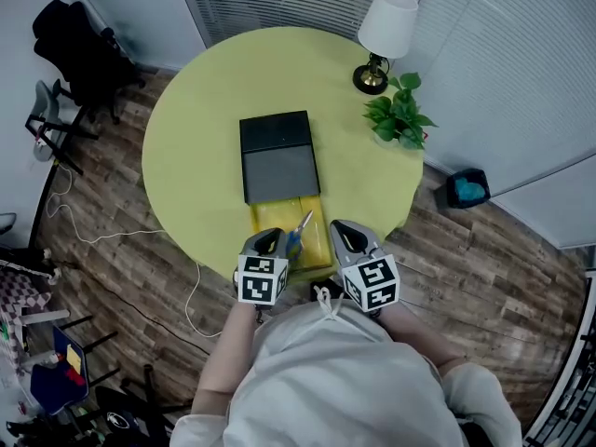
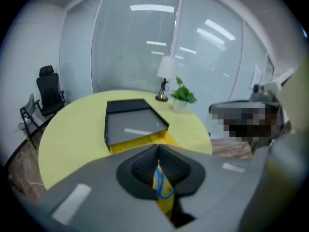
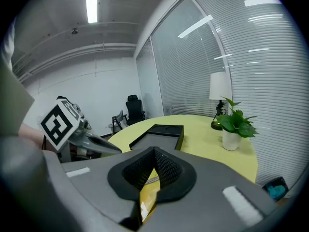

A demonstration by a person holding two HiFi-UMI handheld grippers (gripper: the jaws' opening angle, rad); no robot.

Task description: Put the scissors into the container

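The scissors (image 1: 300, 231), blue-handled with the blades pointing away from me, lie on the yellow tray (image 1: 317, 248) that is pulled out of the dark grey container (image 1: 277, 156). My left gripper (image 1: 273, 240) sits just left of the handles with its pads together. In the left gripper view the jaws (image 2: 158, 150) are shut, and a blue handle loop (image 2: 164, 187) shows in the gap beneath them, over yellow. My right gripper (image 1: 346, 236) hovers at the tray's right edge. Its jaws (image 3: 154, 151) are shut too, with only the yellow tray showing below.
The round yellow table (image 1: 196, 128) carries a white lamp (image 1: 384, 35) and a potted plant (image 1: 400, 110) at the far right. The table's near edge is under the grippers. An office chair (image 1: 79, 49), floor cables and a blue bin (image 1: 466, 191) stand around it.
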